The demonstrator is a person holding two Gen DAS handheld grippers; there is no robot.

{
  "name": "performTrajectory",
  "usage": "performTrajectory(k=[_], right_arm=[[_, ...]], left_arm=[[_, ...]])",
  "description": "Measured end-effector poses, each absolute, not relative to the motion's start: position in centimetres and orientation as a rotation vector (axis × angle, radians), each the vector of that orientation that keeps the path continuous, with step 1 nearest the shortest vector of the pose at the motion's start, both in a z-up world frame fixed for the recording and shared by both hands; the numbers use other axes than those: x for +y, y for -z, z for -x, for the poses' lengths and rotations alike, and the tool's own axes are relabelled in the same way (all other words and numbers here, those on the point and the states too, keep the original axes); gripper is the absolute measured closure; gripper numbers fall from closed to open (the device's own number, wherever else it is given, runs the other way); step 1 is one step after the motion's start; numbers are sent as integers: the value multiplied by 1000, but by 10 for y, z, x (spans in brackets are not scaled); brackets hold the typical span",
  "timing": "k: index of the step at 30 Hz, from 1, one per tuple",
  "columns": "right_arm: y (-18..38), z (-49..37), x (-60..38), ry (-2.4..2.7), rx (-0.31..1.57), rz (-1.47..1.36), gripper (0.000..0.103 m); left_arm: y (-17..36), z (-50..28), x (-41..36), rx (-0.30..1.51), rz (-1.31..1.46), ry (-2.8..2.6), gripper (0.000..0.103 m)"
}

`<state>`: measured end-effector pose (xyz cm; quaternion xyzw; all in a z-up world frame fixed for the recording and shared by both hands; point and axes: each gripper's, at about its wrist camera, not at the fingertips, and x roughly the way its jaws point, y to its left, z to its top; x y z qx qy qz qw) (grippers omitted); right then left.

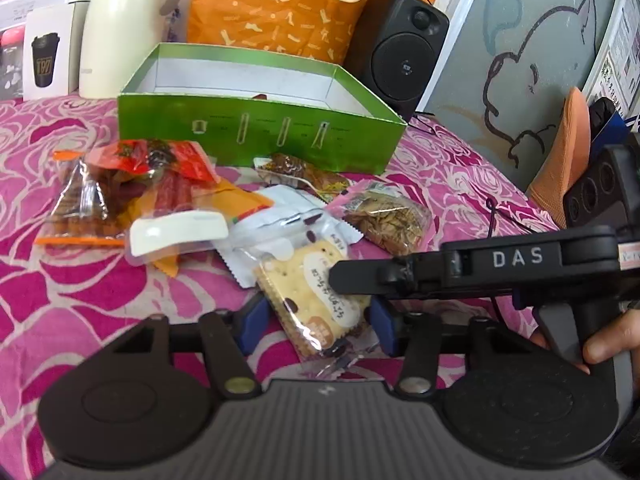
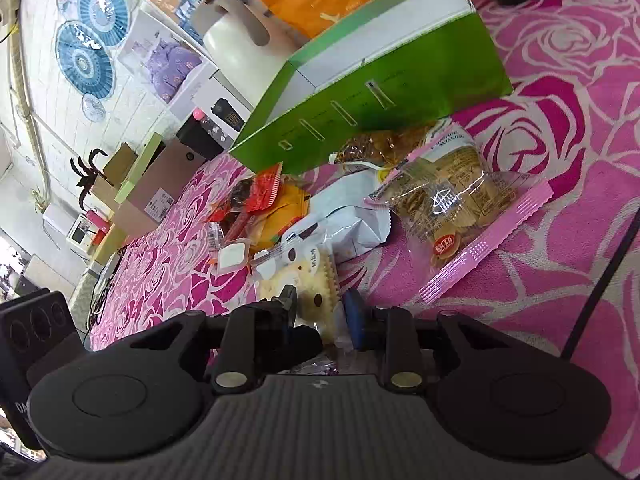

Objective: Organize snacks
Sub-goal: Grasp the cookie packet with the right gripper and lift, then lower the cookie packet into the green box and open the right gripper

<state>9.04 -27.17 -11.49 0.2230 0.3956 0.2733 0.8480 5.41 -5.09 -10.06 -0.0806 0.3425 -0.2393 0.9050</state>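
A clear-wrapped cracker packet point(image 1: 316, 300) lies at the near edge of a snack pile on the pink rose cloth. My left gripper point(image 1: 316, 316) has its blue pads on both sides of the packet and is shut on it. My right gripper point(image 2: 320, 312) reaches in from the right; its black finger point(image 1: 360, 276) lies over the same packet point(image 2: 316, 280), jaws close around its edge. An open green box point(image 1: 256, 136) stands behind the pile, also in the right wrist view point(image 2: 380, 92). A pink-edged biscuit pack point(image 2: 460, 208) lies to the right.
The pile holds red and orange snack bags point(image 1: 132, 184), a white jelly cup point(image 1: 176, 232), a white pouch point(image 1: 280, 216) and a seed pack point(image 1: 384, 220). Behind the box stand a cream jug point(image 1: 124, 28), an orange bag point(image 1: 280, 8) and a black speaker point(image 1: 400, 48).
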Motion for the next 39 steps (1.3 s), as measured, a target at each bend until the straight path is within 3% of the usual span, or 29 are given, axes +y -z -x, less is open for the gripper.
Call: performTrajectory(k=[23, 39], right_arm=[[38, -97, -216, -624, 546, -311, 58], [42, -139, -247, -539, 425, -618, 59]], left_arm=[[26, -56, -3, 480, 200, 440, 58], [3, -108, -39, 376, 60, 413, 59]])
